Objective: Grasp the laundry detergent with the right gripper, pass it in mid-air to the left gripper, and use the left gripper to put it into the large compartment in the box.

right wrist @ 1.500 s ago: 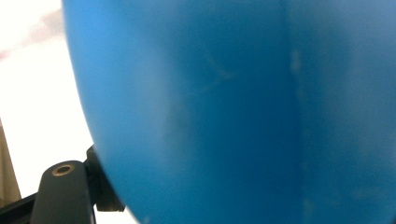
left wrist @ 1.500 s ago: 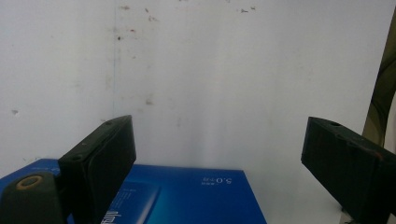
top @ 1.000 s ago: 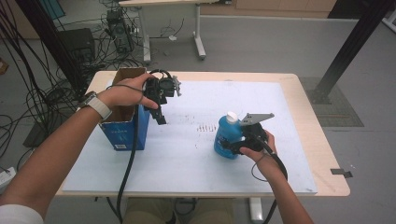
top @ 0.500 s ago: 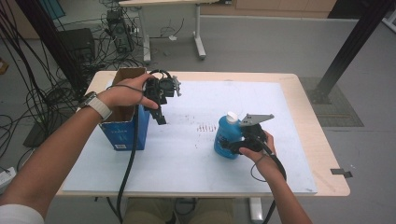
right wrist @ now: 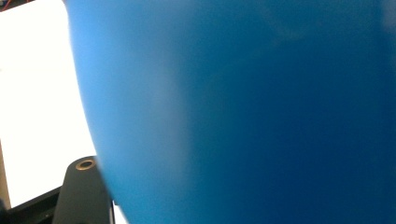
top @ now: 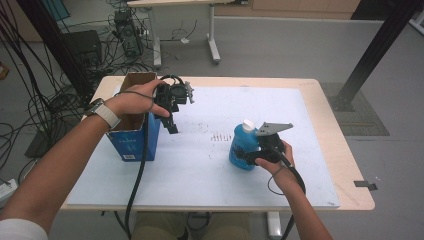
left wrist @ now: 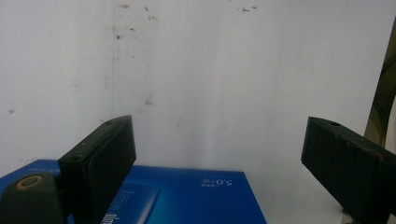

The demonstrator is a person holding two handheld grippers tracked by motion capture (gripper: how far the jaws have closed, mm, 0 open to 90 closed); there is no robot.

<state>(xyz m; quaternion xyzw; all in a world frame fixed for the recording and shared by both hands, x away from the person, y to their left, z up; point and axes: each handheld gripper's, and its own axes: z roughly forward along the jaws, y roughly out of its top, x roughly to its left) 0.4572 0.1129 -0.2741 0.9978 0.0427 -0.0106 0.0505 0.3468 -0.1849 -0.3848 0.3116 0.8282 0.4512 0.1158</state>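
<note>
right gripper fingers closing round blue bottle, blue box well apart

On the worktop there is one white sheet, one blue bottle with a white cap at the near right, and one open blue carton at the left. Two claws are counted, the left claw and the right claw, each carried by one hand, and two cables trail toward the near edge

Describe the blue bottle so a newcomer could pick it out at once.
Start at the white mat covering the table. On its right half, in front of the person's right hand, stands the blue bottle, upright, with the right tongs against its side. Its rounded body and white cap set it apart from the square-edged blue box at the mat's left edge.
</note>
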